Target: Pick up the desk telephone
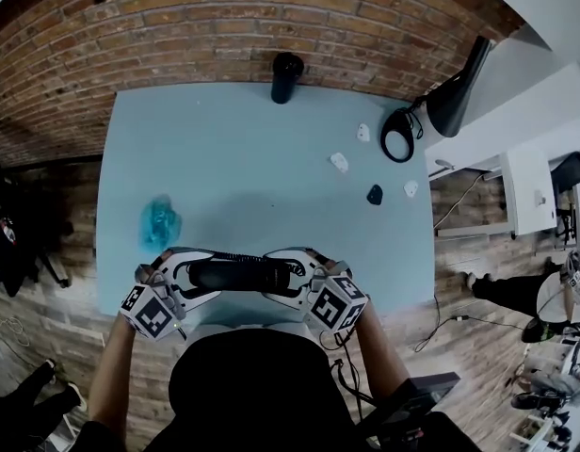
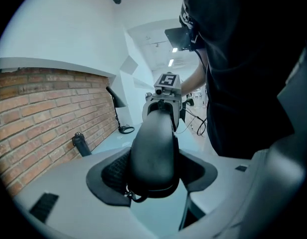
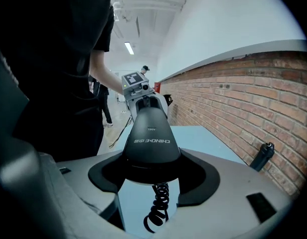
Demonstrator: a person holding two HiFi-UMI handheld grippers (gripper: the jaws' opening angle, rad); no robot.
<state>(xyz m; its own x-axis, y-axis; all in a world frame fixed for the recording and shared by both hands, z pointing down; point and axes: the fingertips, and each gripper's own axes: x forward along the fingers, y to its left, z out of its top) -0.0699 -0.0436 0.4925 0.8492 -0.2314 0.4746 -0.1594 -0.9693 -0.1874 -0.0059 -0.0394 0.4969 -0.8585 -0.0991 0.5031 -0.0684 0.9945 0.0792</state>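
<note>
Your left gripper (image 1: 188, 279) and your right gripper (image 1: 299, 277) face each other over the near edge of the pale blue rectangular tabletop (image 1: 252, 177), and between them they carry the black plastic telephone handset (image 1: 238, 274), lying crosswise in front of your body; each claw is closed on one end of it.

In the left gripper view, the left gripper (image 2: 153, 180) has its black pads (image 2: 109, 172) pressed against both sides of the handset's rounded end (image 2: 153, 148); the right gripper (image 2: 166, 89) shows at the far end with its marker cube on top.

In the right gripper view, the right gripper (image 3: 151, 176) clamps the other end of the handset (image 3: 151, 133), which bears white lettering on its top; the coiled black cord (image 3: 158, 208) hangs from beneath that end, in the gap between the jaws, with the tabletop below it; the left gripper (image 3: 136, 83) sits at the far tip.

A black cylindrical bottle (image 1: 287, 76) stands upright at the table's far edge against the red brick wall (image 1: 224, 26); a black desk lamp with a ring-shaped base (image 1: 400, 135) stands at the far right corner; three small white pieces (image 1: 339, 162) and one small dark piece (image 1: 375, 194) lie scattered on the right part of the table, well apart from the handset; a translucent blue-green lump (image 1: 161, 222) lies near the left edge, just beyond your left gripper.
</note>
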